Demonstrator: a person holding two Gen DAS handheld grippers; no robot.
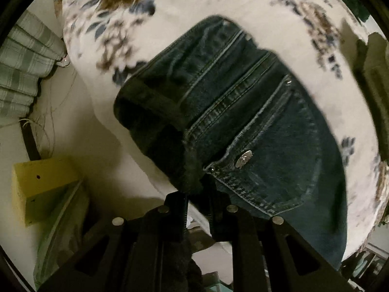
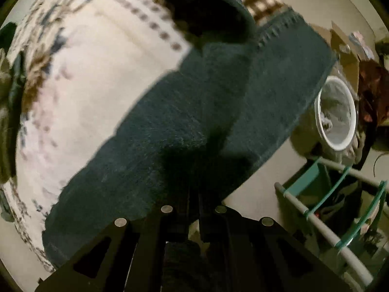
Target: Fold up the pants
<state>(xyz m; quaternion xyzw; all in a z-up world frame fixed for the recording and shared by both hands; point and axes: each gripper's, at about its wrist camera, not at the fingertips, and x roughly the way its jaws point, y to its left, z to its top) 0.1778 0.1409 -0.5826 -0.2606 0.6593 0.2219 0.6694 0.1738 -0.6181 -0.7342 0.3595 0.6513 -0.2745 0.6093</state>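
Note:
Dark blue jeans lie on a white floral bedsheet. The left wrist view shows the waist end, with the fly seam, a metal button and a fuzzy dark lining at the waistband. My left gripper is shut on the waistband edge, near the bed's edge. The right wrist view shows a long dark leg of the jeans running diagonally across the sheet. My right gripper is shut on the leg fabric near its lower edge.
A yellow foam block and a green plaid curtain are at the left. At the right, beyond the bed, are a white bucket, a cardboard box and a metal rack with green straps.

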